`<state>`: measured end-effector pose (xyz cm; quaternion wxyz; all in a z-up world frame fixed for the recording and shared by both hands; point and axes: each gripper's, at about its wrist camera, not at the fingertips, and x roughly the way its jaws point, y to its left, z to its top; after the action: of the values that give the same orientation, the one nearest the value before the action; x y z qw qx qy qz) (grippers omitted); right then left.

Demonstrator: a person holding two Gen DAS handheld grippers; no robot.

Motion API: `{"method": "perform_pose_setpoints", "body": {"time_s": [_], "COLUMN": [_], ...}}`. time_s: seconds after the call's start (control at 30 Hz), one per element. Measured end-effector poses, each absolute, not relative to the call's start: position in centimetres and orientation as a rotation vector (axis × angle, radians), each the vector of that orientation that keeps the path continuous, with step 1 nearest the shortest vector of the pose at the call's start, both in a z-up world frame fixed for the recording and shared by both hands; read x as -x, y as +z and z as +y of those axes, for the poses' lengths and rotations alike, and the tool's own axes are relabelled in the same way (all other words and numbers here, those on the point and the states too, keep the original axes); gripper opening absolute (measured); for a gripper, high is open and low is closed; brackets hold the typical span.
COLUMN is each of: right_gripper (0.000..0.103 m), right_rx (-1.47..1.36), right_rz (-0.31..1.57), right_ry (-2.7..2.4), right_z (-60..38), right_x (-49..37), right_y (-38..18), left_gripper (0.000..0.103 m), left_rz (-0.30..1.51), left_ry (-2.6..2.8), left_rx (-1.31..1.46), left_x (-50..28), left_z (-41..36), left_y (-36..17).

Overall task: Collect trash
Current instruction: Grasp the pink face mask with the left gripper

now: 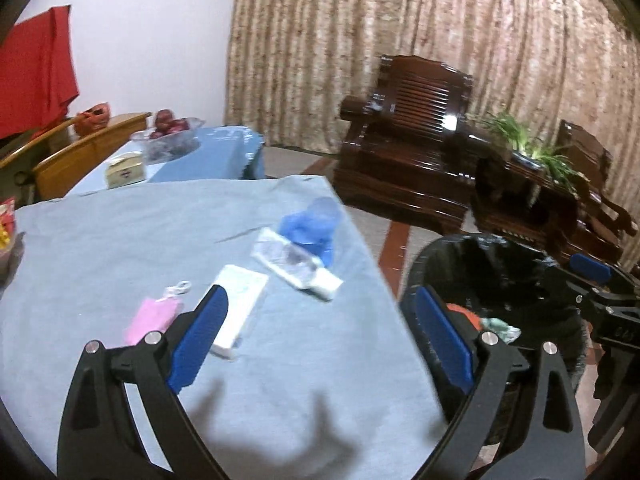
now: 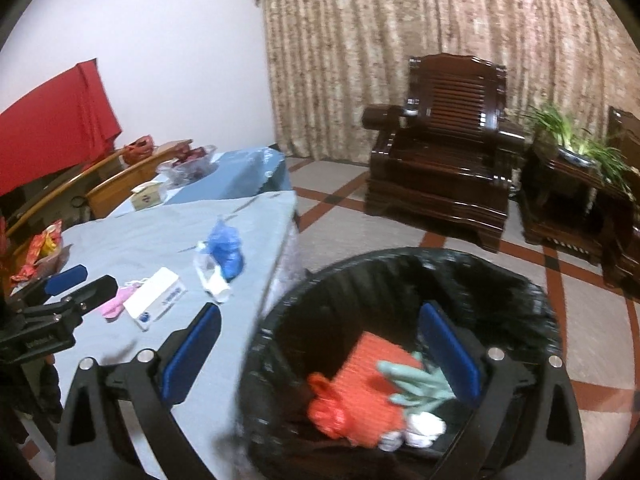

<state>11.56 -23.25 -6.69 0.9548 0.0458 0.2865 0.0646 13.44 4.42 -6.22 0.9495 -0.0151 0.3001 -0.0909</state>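
Note:
On the light blue tablecloth (image 1: 120, 232) lie a white box (image 1: 240, 304), a pink item (image 1: 146, 320), a clear plastic wrapper (image 1: 296, 266) and a crumpled blue glove (image 1: 310, 228). My left gripper (image 1: 320, 340) is open and empty above the table's near right part. A black-lined trash bin (image 2: 400, 280) stands on the floor beside the table; it holds an orange net bag (image 2: 360, 392), a pale green glove (image 2: 416, 384) and white scraps. My right gripper (image 2: 320, 352) is open and empty above the bin's near rim. It also shows in the left wrist view (image 1: 600, 292).
A dark wooden armchair (image 2: 440, 160) and a side table with a plant (image 2: 576, 168) stand behind the bin by the curtain. A second table (image 1: 208, 152) carries a fruit bowl (image 1: 168, 132) and a tissue box (image 1: 124, 170). Wooden chairs (image 1: 80, 148) and snack packets (image 2: 44, 248) stand at the left.

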Motion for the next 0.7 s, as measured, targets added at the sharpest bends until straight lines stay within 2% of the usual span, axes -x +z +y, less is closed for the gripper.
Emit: {"method": "perform_pose_setpoints", "body": {"time_s": [0.33,0.7], "right_gripper": [0.097,0.097], "right_rx": [-0.064,-0.036], "right_rz": [0.581,0.645], "right_ry": [0.228,0.277], "right_z": [-15.6,-9.2], "right_x": [-14.2,-16.9], "right_y": [-7.4,-10.7], "left_gripper": [0.092,0.092], "left_rz": [0.621,0.689], "left_ry": [-0.062,0.059], "left_rx": [0.041,0.040], "left_x": [-13.6,-15.0], "left_z": [11.7,18.2], "left_y": [-6.7,-10.0]}}
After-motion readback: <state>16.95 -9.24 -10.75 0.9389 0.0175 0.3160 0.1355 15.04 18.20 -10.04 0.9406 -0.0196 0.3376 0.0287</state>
